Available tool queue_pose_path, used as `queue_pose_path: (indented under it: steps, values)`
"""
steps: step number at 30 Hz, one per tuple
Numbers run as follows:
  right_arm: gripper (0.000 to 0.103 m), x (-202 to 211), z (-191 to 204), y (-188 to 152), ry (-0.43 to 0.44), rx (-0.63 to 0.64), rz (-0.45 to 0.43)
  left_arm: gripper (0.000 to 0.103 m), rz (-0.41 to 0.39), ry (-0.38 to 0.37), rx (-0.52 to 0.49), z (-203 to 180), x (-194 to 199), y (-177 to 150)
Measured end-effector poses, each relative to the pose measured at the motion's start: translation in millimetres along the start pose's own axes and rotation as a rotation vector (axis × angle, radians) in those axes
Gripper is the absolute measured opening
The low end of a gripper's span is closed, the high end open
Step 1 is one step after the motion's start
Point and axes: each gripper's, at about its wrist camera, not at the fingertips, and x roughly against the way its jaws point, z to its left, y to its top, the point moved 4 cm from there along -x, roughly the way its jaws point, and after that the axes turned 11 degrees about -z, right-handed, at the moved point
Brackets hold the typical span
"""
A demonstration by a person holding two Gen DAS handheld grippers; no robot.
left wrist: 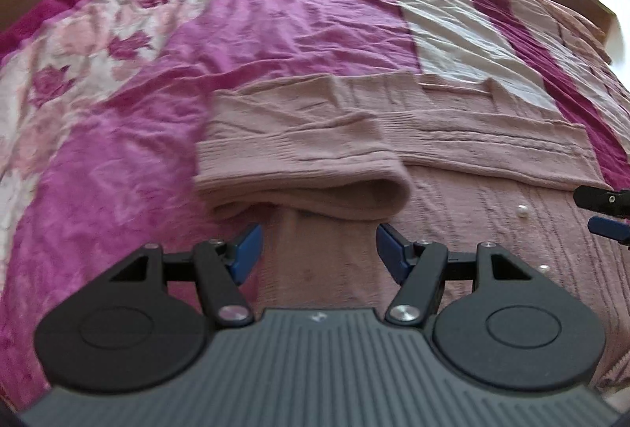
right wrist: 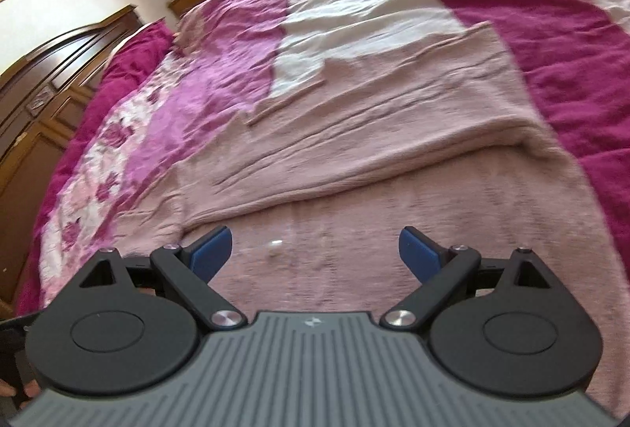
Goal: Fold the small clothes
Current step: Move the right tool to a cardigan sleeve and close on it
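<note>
Two claws, left claw (left wrist: 319, 249) and right claw (right wrist: 315, 253), hover released and empty above a pink knitted sweater (left wrist: 453, 135) on the bed (left wrist: 275, 17); one sleeve (left wrist: 299, 167) lies folded just ahead, folding seemingly half done.

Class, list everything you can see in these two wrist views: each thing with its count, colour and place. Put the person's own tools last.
Knit garment: one, dusty pink, spread on the bed, one part folded over near the left claw.
Pearl buttons: at least two, white, on the garment's ribbed front.
Bedspread: one, magenta, pink and cream with flowers, under the garment.
Wooden furniture: brown, beyond the bed.
Left claw: one, black with blue pads, open above the garment.
Right claw: one, black with blue pads, open above the garment.
</note>
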Motion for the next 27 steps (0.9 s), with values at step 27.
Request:
queue_pose_path:
  steps: [27]
  values:
    - [0.091, -131.8, 147.8, -25.9, 0.214, 0.058, 0.292, 0.065, 0.03, 0.06, 0.089, 34.4, -20.4, -29.8]
